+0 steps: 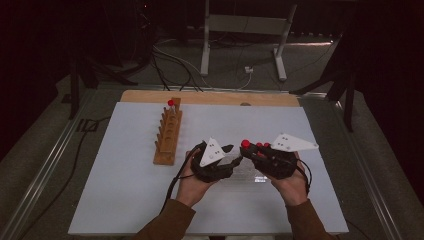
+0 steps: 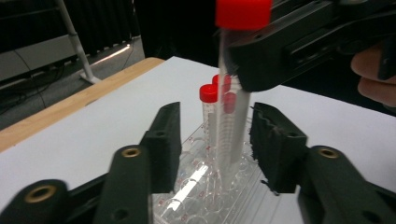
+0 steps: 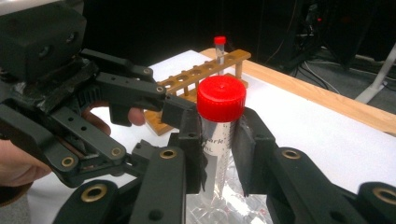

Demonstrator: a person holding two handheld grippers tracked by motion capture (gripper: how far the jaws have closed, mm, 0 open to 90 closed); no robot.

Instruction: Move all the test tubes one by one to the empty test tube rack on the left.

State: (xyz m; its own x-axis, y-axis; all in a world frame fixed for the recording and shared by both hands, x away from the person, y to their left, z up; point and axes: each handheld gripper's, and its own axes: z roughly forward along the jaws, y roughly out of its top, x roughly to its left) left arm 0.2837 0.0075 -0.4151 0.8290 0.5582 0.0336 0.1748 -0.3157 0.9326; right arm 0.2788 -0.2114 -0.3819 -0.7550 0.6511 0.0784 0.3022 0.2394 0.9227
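Now right gripper clamps the tube upright over the clear rack — left gripper brackets it, jaws not touching, for handover.

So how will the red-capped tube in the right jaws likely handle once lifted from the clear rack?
The red-capped tube looks clear, empty plastic: probably stiff and light. Its smooth round wall may slip or roll if laid down. Tall and narrow, it would likely tip outside the clear rack.

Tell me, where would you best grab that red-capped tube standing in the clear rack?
Probably on the clear wall just below the red cap of the red-capped tube, coming level from the side. It stands upright and round in the clear rack, so jaws can close across it, as the right gripper does now.
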